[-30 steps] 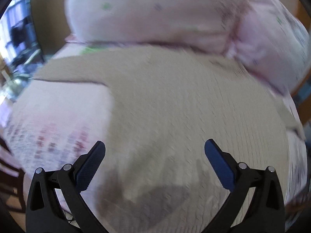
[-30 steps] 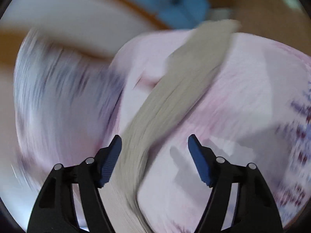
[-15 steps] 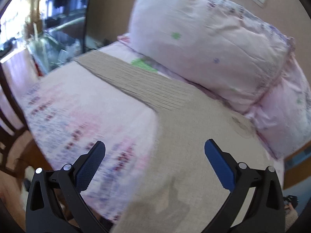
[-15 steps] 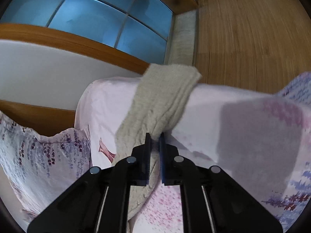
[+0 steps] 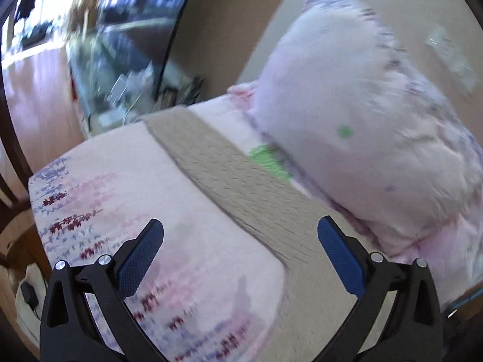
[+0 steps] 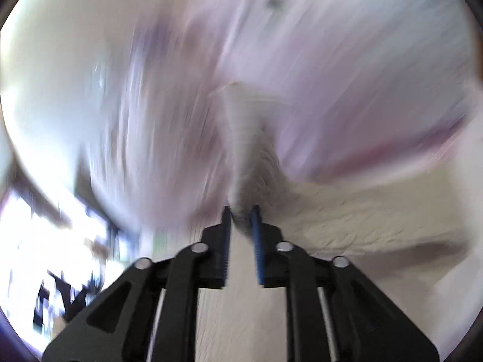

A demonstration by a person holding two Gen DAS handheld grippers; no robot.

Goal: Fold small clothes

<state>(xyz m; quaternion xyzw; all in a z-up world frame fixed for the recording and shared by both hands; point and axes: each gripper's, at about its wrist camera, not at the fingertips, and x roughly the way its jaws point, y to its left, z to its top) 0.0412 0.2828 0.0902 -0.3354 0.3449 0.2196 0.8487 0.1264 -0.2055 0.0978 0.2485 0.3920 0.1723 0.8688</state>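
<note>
The knit (image 5: 229, 181), a beige ribbed garment, lies spread on the bed (image 5: 99, 199), one sleeve running out toward the far corner, its top edge just beside the pillow (image 5: 362, 138). In the right wrist view a bunched sleeve end (image 6: 244, 163) is pinched between the jaws of the right gripper (image 6: 241, 214), lifted off the cloth below; the picture is badly blurred. The left gripper (image 5: 240, 241) hangs with jaws wide apart over the sleeve and body junction, holding nothing. The step looks like the first sleeve fold. Next, the right should carry its sleeve across the body, while the left takes the other sleeve
</note>
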